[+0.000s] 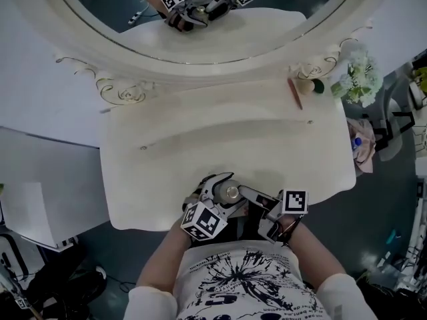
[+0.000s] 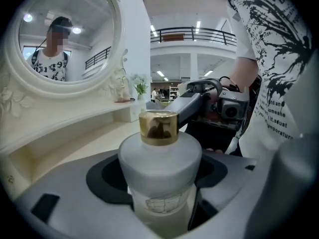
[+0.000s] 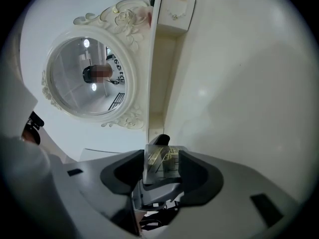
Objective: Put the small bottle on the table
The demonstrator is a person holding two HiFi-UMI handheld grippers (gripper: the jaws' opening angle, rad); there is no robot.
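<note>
**Spotter:** What has your left side got?

**Operator:** My left gripper [image 1: 221, 189] has its jaws closed round the body of the small bottle [image 2: 159, 169]. It's frosted white, and the pads press on it from both sides below the shoulder. In the left gripper view it fills the gap between them, with a pale label low on its front.

**Spotter:** And the right?

**Operator:** My right gripper [image 1: 249, 195] comes in from the other side. Its jaws are about half open and set on the gold cap [image 3: 162, 159], with a pad against each side of it. Nothing else is between them.

**Spotter:** Where's the bottle against the worktop?

**Operator:** From the head view it's at the front edge of the white worktop [image 1: 200, 135], right by my torso, cap up, with both grippers meeting on it. I can't tell whether its base touches the surface, as the jaws cover it.

**Spotter:** Anything nearby?

**Operator:** Not close. The oval mirror [image 1: 220, 35] stands at the back, and both grippers are reflected in it. A bunch of pale flowers [image 1: 360, 79] sits at the far right corner, and a thin brown stick [image 1: 295, 93] lies just beside it, well apart from the bottle.
</note>
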